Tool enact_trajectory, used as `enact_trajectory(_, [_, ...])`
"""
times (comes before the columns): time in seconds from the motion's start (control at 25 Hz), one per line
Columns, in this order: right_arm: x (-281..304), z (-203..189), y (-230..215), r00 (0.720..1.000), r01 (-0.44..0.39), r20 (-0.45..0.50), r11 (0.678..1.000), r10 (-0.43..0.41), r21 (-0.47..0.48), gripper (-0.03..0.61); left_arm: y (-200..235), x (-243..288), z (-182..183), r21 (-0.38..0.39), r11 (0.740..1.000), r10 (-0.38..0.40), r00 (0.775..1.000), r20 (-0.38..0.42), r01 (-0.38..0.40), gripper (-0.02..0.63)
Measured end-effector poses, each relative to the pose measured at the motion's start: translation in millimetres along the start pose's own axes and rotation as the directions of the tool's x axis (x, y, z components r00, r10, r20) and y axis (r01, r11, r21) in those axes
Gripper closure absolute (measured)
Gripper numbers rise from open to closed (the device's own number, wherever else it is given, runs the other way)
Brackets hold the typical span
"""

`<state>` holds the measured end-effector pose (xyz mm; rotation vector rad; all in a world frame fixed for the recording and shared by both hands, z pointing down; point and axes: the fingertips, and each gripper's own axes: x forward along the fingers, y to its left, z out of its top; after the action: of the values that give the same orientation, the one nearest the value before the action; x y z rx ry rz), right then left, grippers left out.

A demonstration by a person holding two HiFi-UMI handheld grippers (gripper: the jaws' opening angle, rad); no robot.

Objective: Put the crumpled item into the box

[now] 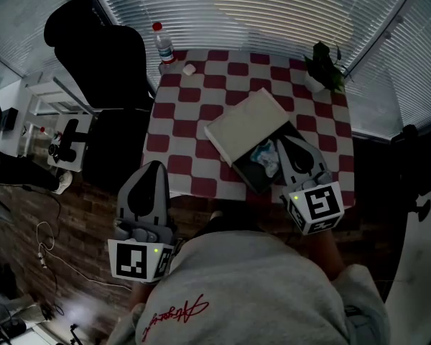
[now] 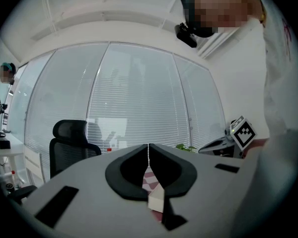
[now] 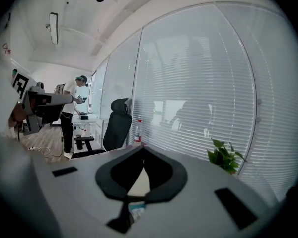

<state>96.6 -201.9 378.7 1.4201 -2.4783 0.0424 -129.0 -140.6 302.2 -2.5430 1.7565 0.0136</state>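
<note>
Reading the right gripper view first: the right gripper (image 3: 143, 152) was seen with its jaws closed tip to tip and nothing pinched between them. The crumpled item (image 1: 264, 158), pale blue-white, was found lying inside the box (image 1: 248, 172). In the head view it lay just beside the right gripper's fingers, on their left and lower down. Contact between item and fingers could not be confirmed. In the right gripper view only a small bluish scrap of it was visible, low in the slot behind the closed tips. The rest was blocked by the jaw bodies.

The white lid (image 1: 246, 124) was seen lying askew over the far part of the box, so much of the interior was covered. The near right corner of the box was hidden by the gripper. The box sat on the checkered table (image 1: 194, 113), near its front edge.

The left gripper (image 1: 154, 168) was held by the table's front left corner, well apart from the box, with its jaws likewise closed and empty. Through its slot only a strip of checkered cloth and a pale corner, box or lid, could be made out.

At the far edge a bottle (image 1: 163, 44) and a plant (image 1: 326, 67) were noted, plus a small white object (image 1: 189, 69) too small to identify. A black chair (image 1: 93, 52) stood beside the table.
</note>
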Motion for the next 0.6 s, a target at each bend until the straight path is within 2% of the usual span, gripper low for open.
enact_trajectory(0.6, [-10.1, 24.7, 0.6, 0.997, -0.022, 0.072, 1.0, 0.022, 0.007, 0.566, 1.0, 2.8, 2.0, 0.008, 1.0, -0.003, 1.0, 0.002, 0.003, 0.594])
